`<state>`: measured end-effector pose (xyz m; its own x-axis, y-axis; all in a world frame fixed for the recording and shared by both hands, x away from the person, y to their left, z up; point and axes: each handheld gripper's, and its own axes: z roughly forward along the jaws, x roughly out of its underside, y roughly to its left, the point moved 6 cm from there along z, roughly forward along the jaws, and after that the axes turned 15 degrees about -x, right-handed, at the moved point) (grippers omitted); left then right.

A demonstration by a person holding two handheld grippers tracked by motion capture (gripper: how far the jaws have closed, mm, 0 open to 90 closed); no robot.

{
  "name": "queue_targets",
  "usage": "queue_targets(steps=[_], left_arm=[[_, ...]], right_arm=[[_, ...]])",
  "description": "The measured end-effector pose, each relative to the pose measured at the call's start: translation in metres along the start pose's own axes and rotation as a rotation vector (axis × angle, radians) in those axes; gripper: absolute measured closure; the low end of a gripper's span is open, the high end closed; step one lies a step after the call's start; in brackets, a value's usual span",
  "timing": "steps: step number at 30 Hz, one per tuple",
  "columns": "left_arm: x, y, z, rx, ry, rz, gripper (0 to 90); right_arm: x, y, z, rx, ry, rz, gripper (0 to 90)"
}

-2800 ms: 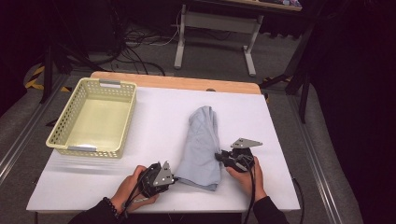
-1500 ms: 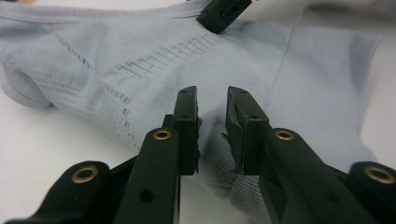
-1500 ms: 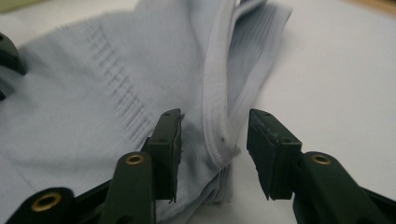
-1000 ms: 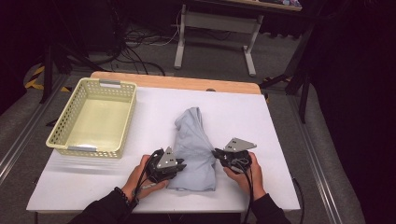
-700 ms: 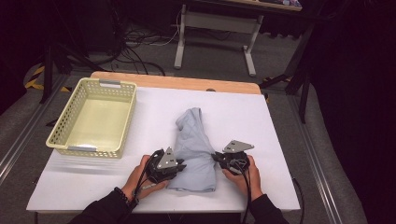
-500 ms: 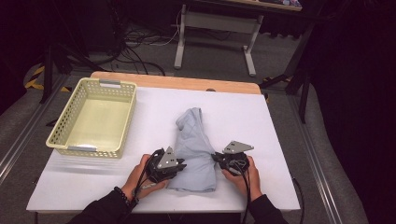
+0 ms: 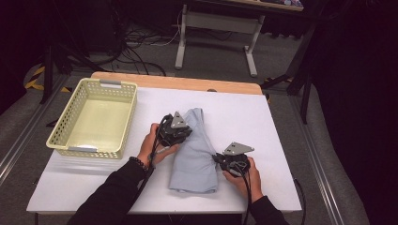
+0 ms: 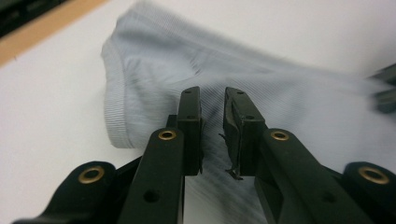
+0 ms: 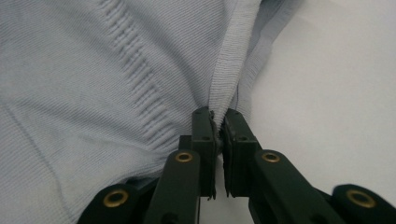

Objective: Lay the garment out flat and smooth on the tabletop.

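Cloth [image 7: 195, 152] — a pale blue knitted garment — lies folded lengthwise in the middle of the white table [image 7: 281, 122], to the right of the yellow basket [image 7: 91, 119]. In the high view the left gripper [image 7: 174, 131] has travelled from the near left corner of the cloth, where it sat half a second ago, up along its left edge to the far end; the right gripper [image 7: 225, 159] stays at the cloth's right edge, and the cloth's outline has hardly shifted.

Left gripper view: the jaws stand a little apart above the blurred fabric [image 8: 280, 102], a slim gap between the pads with nothing caught in it; the ribbed hem [image 8: 114, 107] lies just ahead on the left.

Right gripper view: the jaws are clamped together on the ribbed edge [image 9: 229, 70] of the cloth, which bunches where they pinch it.

My reading — the left hand has let go of the near corner and is moving to take a fresh hold at the far end; the right hand anchors the side for the next fold.
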<state>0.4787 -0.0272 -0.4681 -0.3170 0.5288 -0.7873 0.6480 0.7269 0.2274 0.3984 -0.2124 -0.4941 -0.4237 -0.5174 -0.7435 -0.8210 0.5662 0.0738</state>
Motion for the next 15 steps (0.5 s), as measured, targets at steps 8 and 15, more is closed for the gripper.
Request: queue_targets(steps=[8,15], left_arm=[[0.017,0.017,0.042,-0.014,0.096,-0.068,72.5],[0.012,0.020,0.045,-0.096,0.099,-0.026,75.4]], right_arm=[[0.000,0.001,0.000,0.004,0.022,-0.012,84.4],[0.000,0.003,0.000,0.017,0.030,-0.026,84.4]])
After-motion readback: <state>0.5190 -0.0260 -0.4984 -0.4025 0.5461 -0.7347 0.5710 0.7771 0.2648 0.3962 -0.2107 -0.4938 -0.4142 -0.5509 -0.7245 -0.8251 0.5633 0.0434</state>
